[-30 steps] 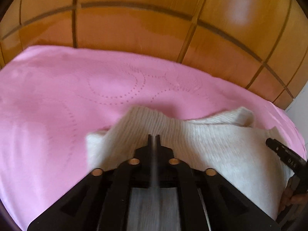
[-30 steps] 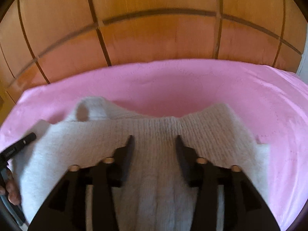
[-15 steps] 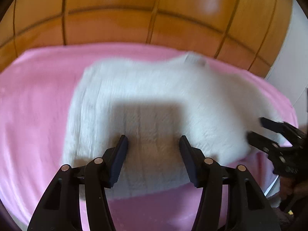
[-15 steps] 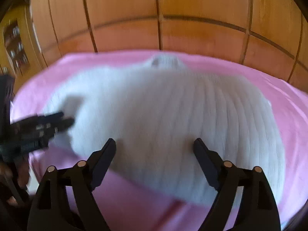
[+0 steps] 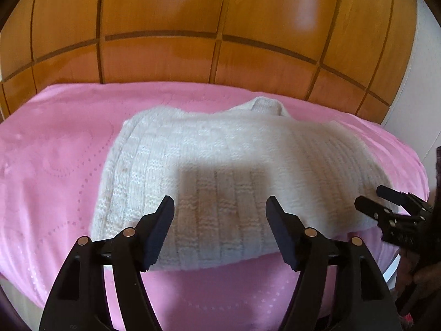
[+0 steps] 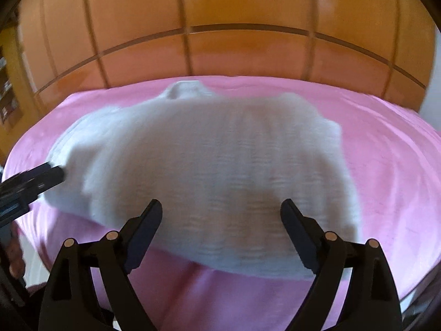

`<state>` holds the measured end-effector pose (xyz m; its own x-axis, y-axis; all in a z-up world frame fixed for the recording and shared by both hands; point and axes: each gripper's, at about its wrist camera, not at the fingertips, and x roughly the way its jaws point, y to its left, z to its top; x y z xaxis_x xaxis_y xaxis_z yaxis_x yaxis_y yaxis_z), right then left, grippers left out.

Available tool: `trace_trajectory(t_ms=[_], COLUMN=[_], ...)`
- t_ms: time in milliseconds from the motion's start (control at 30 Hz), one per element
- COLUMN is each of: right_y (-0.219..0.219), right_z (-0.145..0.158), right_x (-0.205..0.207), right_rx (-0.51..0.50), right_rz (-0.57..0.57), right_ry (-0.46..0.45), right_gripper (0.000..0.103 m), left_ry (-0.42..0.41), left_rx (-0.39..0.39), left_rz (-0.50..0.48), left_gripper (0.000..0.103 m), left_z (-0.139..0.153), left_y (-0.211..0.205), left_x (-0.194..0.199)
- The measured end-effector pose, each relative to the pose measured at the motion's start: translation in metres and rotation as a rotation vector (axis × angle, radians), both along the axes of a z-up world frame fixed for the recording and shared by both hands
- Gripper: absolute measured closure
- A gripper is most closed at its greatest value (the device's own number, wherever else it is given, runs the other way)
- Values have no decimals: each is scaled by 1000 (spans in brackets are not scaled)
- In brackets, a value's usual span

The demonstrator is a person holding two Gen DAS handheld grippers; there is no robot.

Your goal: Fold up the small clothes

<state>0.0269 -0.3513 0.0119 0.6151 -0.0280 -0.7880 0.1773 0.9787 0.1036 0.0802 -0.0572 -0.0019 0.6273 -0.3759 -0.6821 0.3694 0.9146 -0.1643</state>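
Ribbed cream knit sweater lies folded on smooth pink quilted sheet, both grippers empty, jaws opening.

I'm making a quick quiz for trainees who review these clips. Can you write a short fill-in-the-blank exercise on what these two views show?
1. The white knitted sweater lies on a bedcover whose colour is ____.
2. Behind the bed stands a panelled wall made of ____.
3. Between the fingers of the left gripper there is ____ held.
4. The sweater's collar points toward the ____.

Missing words: pink; wood; nothing; wall
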Motion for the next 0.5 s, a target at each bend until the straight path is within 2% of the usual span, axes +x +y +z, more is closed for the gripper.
trace_trajectory(t_ms=[100,200,333,500], right_y=[-27,-44,-41,-51], right_z=[-10,-19,-20,-24], right_x=[0,-1,0,-1], right_rx=[60,150,141,205], right_rz=[-79,-103,-96,-73], right_ry=[35,35,32,46], right_gripper=[15,16,14,10], left_ry=[-22,-31,-28,-17], left_rx=[21,32,48,79], left_rz=[8,15,35,117], left_gripper=[35,35,35,35], left_z=[6,10,10,8], left_y=[-1,0,8,36], left_x=[-4,-4,-3,6])
